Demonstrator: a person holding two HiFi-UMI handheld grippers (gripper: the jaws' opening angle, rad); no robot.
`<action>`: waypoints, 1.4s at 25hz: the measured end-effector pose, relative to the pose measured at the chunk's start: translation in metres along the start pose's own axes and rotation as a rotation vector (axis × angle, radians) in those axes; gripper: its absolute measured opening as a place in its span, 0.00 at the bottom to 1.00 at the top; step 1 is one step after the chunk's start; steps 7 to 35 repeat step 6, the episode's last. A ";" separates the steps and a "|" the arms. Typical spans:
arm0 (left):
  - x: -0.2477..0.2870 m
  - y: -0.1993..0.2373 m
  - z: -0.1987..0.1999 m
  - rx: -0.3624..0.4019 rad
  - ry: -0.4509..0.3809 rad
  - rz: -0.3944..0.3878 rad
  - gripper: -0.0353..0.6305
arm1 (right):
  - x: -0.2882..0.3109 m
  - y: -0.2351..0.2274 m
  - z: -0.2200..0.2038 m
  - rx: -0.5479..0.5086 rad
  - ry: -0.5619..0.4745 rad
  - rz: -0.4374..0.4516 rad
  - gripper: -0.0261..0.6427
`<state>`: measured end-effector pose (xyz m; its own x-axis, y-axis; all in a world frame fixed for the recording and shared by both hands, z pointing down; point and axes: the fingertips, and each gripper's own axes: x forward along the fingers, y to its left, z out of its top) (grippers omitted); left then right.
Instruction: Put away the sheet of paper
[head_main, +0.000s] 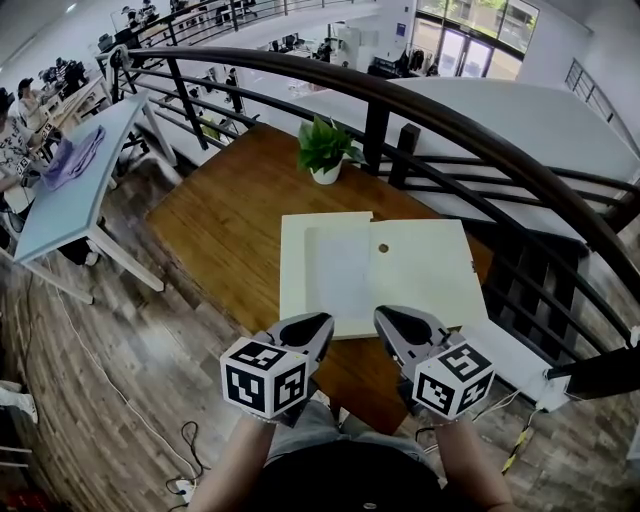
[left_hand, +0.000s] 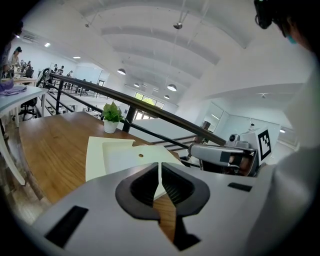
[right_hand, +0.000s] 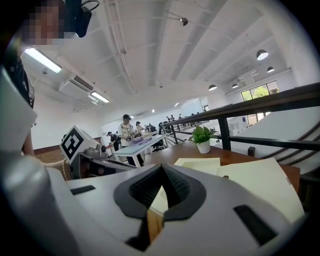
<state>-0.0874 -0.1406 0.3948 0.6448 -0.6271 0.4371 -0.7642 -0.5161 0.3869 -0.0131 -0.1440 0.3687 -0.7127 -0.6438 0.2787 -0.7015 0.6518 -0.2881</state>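
Beside a railing (head_main: 375, 135), the wooden table (head_main: 220, 230) bears paper (head_main: 340, 265); left tongs (head_main: 312, 325) and right tongs (head_main: 390, 320) are pressed together.

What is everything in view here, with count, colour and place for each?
wooden table: one, brown, in front of the person
open paper folder: one, cream, flat on the table's near half
sheet of paper: one, whitish, lying on the folder
potted plant: one, green in a white pot, table's far edge
metal railing: one, black, curving behind the table
side table: one, light blue, left
cloth: one, purple, on the side table
left gripper: grey, shut, empty, near the folder's near edge
right gripper: grey, shut, empty, beside it
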 end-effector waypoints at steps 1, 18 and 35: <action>0.000 0.000 -0.001 0.001 0.005 -0.001 0.10 | 0.000 0.000 -0.002 0.002 0.006 0.001 0.08; 0.001 -0.002 -0.006 0.001 0.020 -0.010 0.10 | -0.003 -0.003 -0.007 0.005 0.021 -0.007 0.08; 0.001 -0.002 -0.006 0.001 0.020 -0.010 0.10 | -0.003 -0.003 -0.007 0.005 0.021 -0.007 0.08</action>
